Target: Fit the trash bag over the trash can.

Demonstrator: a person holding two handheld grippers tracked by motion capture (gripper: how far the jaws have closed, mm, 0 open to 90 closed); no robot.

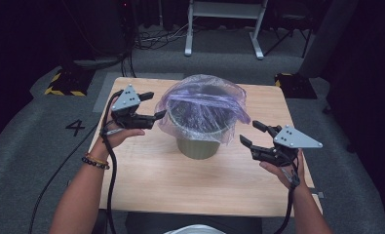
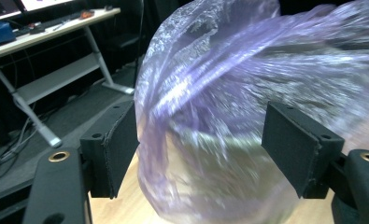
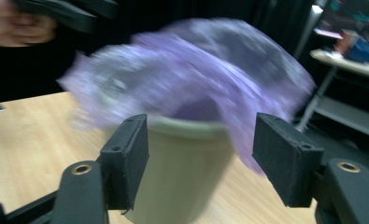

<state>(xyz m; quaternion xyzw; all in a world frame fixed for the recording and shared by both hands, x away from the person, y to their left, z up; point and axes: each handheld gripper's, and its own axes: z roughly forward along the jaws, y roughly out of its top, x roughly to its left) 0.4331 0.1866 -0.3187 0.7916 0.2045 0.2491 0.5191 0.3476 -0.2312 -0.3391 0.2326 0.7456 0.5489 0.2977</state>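
A grey-green bin (image 1: pixel 198 144) stands at the middle of the wooden table (image 1: pixel 146 180). A translucent purple bag (image 1: pixel 202 105) is draped loosely over its rim and bulges above it. My left gripper (image 1: pixel 153 105) is open just left of the bag, its jaws level with the bag's edge and nothing between them. My right gripper (image 1: pixel 252 133) is open to the right of the bin, a short gap away. The bag (image 2: pixel 247 116) looms close in the left gripper view. The right gripper view has the bin (image 3: pixel 182 163) and the bag (image 3: pixel 196 79) ahead of the jaws.
The table sits on grey carpet with a white desk frame (image 1: pixel 224 24) behind it. Yellow-black striped blocks (image 1: pixel 66 82) lie at the far left and far right of the table's back edge. A cable trails from each gripper off the table's near edge.
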